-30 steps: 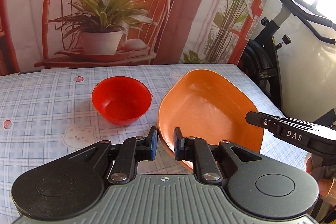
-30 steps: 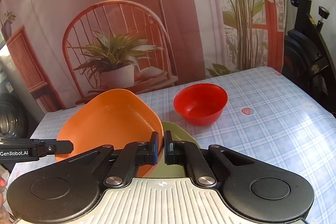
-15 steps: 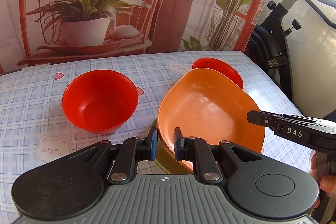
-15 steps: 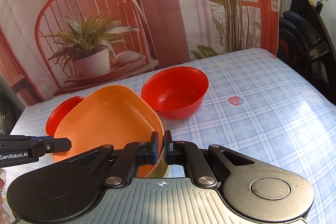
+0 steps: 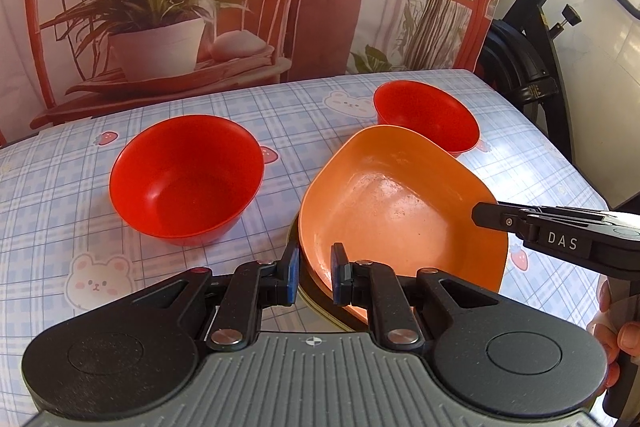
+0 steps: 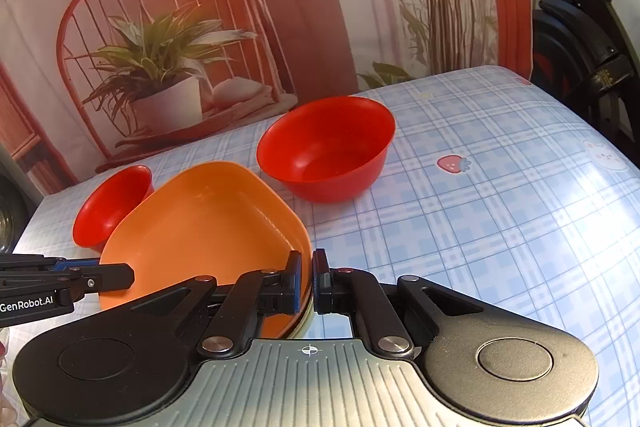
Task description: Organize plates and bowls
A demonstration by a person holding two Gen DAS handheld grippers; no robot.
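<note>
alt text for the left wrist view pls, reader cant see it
The left gripper grips the near rim of an orange rounded-square plastic plate, while the right gripper pinches its right edge. Two red plastic bowls sit on the blue checked tablecloth: a larger one left, a smaller one behind.

A second, smaller red plastic bowl (image 5: 427,116) has come into view beyond the gripped orange squarish plate (image 5: 400,203).
</note>
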